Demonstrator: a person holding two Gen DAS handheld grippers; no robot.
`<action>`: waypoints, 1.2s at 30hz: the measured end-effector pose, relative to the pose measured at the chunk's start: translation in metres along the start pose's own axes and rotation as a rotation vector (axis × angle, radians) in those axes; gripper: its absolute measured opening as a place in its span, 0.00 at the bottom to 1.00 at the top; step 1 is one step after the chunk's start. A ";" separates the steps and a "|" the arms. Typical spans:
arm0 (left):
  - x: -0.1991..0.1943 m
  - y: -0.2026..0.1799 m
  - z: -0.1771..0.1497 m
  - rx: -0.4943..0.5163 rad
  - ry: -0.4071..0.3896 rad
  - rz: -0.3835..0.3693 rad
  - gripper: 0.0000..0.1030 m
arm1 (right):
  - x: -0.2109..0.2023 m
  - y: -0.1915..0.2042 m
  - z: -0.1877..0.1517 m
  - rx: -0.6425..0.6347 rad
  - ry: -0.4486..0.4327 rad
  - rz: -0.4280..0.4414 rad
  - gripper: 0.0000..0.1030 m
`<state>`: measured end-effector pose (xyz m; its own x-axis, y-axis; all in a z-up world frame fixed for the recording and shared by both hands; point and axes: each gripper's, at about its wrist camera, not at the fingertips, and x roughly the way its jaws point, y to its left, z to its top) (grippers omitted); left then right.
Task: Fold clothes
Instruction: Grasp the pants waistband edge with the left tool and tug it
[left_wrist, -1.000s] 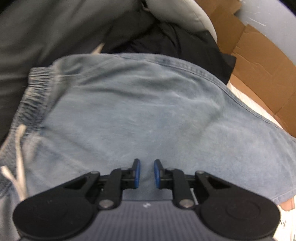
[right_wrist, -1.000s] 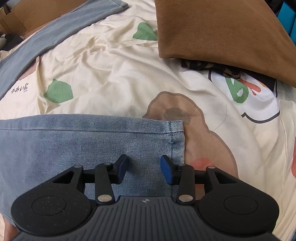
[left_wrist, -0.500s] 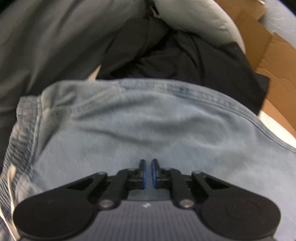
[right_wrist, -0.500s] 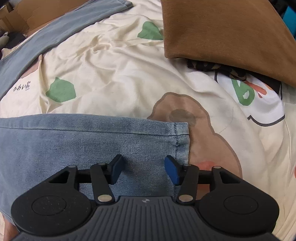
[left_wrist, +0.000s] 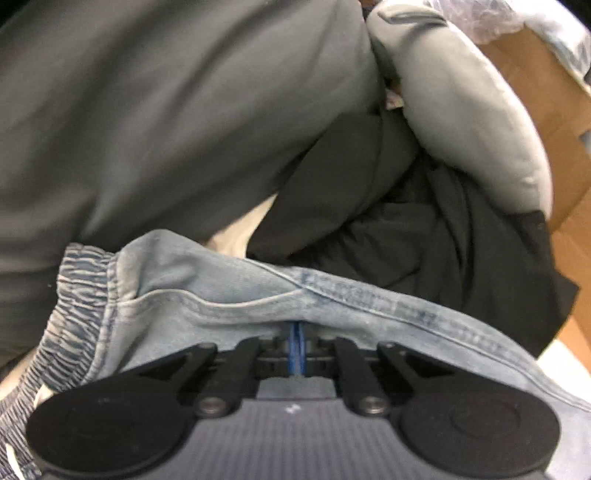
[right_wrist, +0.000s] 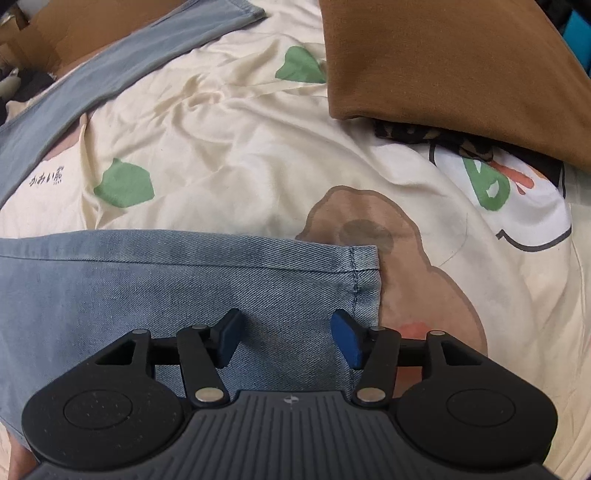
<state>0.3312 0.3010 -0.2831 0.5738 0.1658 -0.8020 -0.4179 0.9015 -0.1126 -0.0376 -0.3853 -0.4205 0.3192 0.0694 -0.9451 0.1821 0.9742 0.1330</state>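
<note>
Light blue jeans (left_wrist: 229, 295) with an elastic waistband (left_wrist: 74, 295) lie on a printed cream sheet (right_wrist: 258, 147). My left gripper (left_wrist: 296, 332) is shut on a fold of the jeans near the waistband and the denim bunches up around its blue pads. In the right wrist view one leg end of the jeans (right_wrist: 184, 280) lies flat, its hem (right_wrist: 365, 280) on the right. My right gripper (right_wrist: 286, 334) is open just above that leg, beside the hem. The other leg (right_wrist: 92, 81) runs across the far left.
A grey garment (left_wrist: 166, 110), a black garment (left_wrist: 424, 229) and a pale grey cushion (left_wrist: 461, 103) are piled behind the waistband, with cardboard (left_wrist: 554, 110) at the right. A brown folded garment (right_wrist: 461, 62) lies at the right wrist view's far right.
My left gripper has closed on the jeans and the waistband end has drawn up towards it. My right gripper has opened wider over the leg end.
</note>
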 end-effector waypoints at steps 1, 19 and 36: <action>-0.005 0.000 -0.002 0.030 -0.008 -0.015 0.03 | 0.000 0.001 0.000 -0.003 -0.003 -0.002 0.58; -0.004 -0.081 -0.061 0.279 -0.008 -0.098 0.07 | 0.002 0.003 0.001 -0.032 -0.011 -0.006 0.60; 0.002 -0.080 -0.022 0.206 -0.010 0.006 0.03 | 0.006 0.007 0.004 -0.052 -0.024 0.004 0.69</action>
<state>0.3500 0.2202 -0.2885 0.5788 0.1744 -0.7966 -0.2694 0.9629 0.0151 -0.0303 -0.3789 -0.4238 0.3423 0.0687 -0.9371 0.1326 0.9838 0.1206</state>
